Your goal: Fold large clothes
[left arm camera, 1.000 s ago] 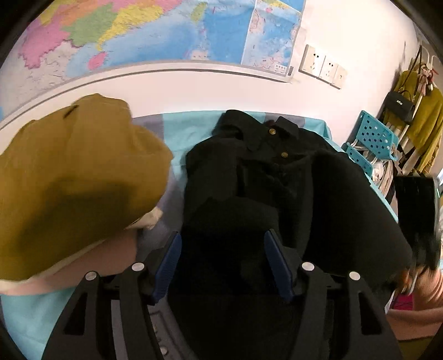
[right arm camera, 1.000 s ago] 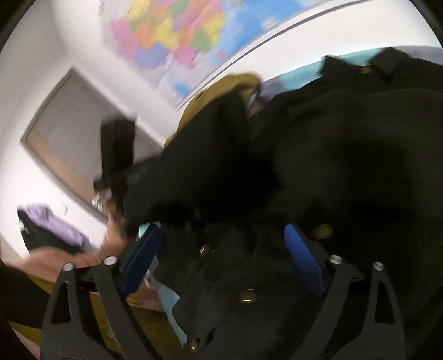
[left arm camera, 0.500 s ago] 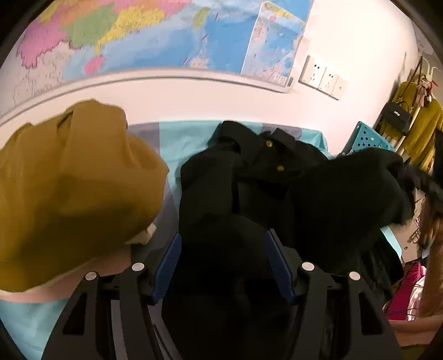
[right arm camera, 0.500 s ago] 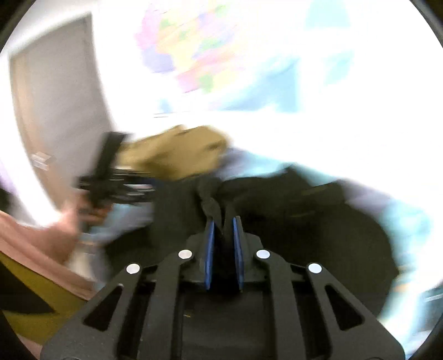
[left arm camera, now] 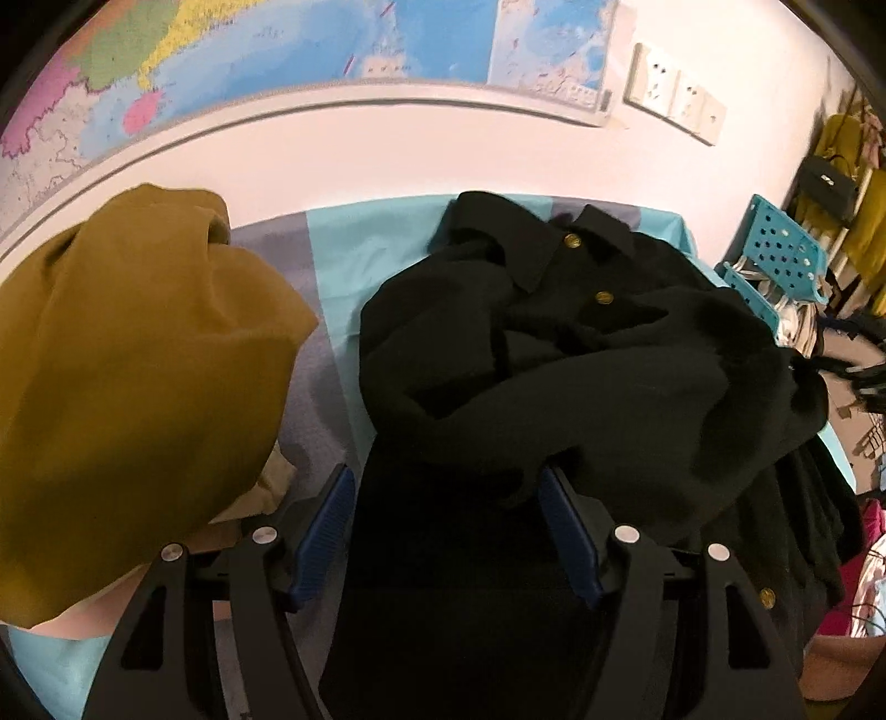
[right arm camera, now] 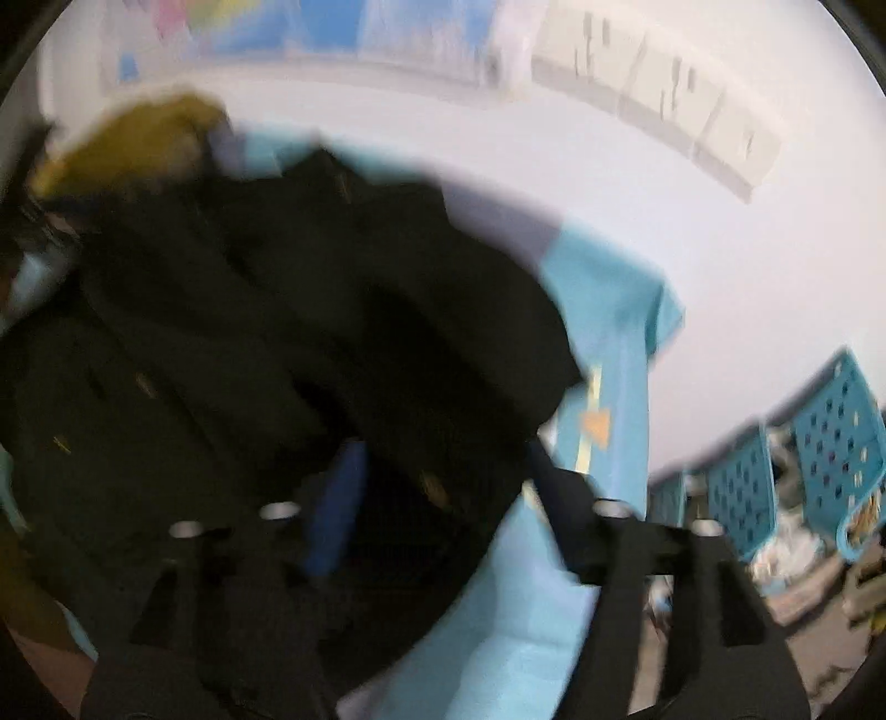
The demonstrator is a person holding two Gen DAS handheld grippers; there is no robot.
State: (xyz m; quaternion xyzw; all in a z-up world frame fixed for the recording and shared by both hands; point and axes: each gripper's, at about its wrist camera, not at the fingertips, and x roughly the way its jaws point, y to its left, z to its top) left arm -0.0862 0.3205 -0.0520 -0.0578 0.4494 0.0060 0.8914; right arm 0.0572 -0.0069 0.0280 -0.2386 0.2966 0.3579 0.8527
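A black coat (left arm camera: 554, 343) with gold buttons lies on the table's light-blue and grey cloth (left arm camera: 376, 232), collar toward the wall. One sleeve is folded across its body. My left gripper (left arm camera: 448, 476) hangs over the near end of the coat. Its jaws are opening, and black fabric fills the gap between the blue pads. In the blurred right wrist view the coat (right arm camera: 332, 310) spreads to the left. My right gripper (right arm camera: 443, 448) stands at its right edge with jaws opening. Coat lies under the left pad and blue cloth (right arm camera: 609, 310) under the right finger.
A mustard garment (left arm camera: 138, 360) is heaped on the table's left side and shows blurred (right arm camera: 138, 133) at the far left. Turquoise perforated baskets (left arm camera: 775, 249) stand off the table's right end. Behind the table is a wall with a map (left arm camera: 332, 44) and sockets (left arm camera: 675, 99).
The right gripper shut on the coat's right side, carried it up and over, and now stands with jaws apart. That sleeve now lies across the coat. The left gripper shifted slightly.
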